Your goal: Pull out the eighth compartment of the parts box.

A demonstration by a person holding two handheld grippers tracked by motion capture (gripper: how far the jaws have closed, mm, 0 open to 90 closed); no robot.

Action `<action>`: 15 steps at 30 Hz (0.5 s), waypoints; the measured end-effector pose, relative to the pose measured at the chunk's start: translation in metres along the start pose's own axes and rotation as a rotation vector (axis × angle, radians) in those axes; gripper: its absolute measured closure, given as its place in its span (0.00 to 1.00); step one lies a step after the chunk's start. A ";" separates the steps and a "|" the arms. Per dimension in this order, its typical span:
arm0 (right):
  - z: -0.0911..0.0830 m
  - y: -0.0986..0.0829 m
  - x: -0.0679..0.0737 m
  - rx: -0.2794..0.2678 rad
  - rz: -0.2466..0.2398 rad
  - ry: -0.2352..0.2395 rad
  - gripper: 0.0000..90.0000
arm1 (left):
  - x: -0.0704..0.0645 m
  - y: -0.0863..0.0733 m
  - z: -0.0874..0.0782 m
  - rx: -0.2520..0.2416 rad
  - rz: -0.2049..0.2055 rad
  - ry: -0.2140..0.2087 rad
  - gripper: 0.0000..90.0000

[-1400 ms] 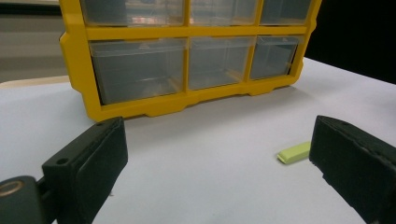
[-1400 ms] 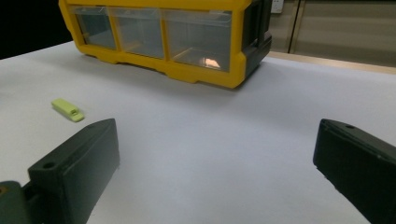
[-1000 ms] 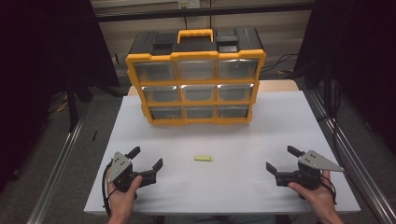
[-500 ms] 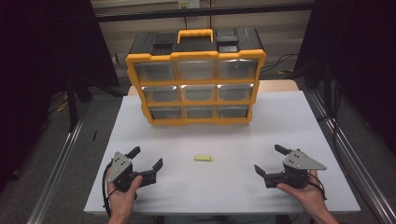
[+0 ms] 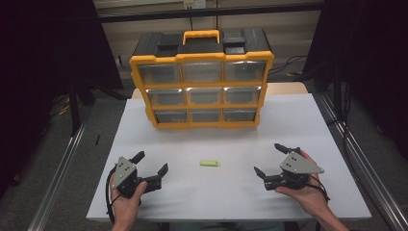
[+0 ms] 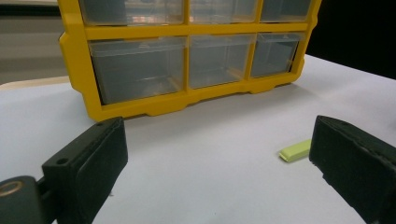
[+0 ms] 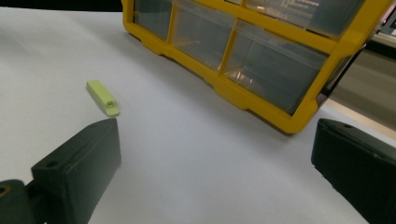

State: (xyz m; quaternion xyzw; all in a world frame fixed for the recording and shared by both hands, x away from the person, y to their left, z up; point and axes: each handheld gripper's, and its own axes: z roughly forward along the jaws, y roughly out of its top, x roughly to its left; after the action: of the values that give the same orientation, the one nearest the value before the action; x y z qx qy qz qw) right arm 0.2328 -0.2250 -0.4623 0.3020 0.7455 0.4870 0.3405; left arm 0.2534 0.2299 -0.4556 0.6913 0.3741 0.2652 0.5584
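Left gripper (image 5: pixel 153 162) and right gripper (image 5: pixel 271 160), each with jaws spread wide and holding nothing, resting low over the white table (image 5: pixel 298 120), small green piece (image 5: pixel 210 163) flat between them, yellow drawer organizer (image 5: pixel 202 86) beyond both.

A yellow-framed drawer cabinet (image 5: pixel 201 86) with nine clear drawers in three rows stands upright at the far side of a white surface (image 5: pixel 308 130), its black top carrying a yellow handle (image 5: pixel 201 34). The drawers (image 6: pixel 140 67) look empty as far as the clear fronts show. Metal rails (image 5: pixel 60 163) run along both sides of the surface, with dark curtains (image 5: pixel 43 62) beyond and grey floor (image 5: pixel 103 103) below.
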 end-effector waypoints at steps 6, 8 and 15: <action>0.015 0.008 0.006 -0.002 -0.054 0.025 0.01 | 0.000 0.000 0.000 -0.002 -0.001 0.004 0.05; 0.021 0.010 0.009 0.004 -0.054 0.037 0.01 | 0.000 0.000 0.000 -0.004 0.000 0.003 0.05; 0.038 0.022 0.013 -0.009 -0.132 0.021 0.03 | 0.000 0.000 0.000 -0.003 0.005 -0.004 0.05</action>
State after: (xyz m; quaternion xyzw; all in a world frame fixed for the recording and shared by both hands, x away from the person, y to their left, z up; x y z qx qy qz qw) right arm 0.2588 -0.1877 -0.4557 0.2456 0.7652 0.4698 0.3653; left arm 0.2537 0.2295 -0.4557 0.6920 0.3707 0.2659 0.5595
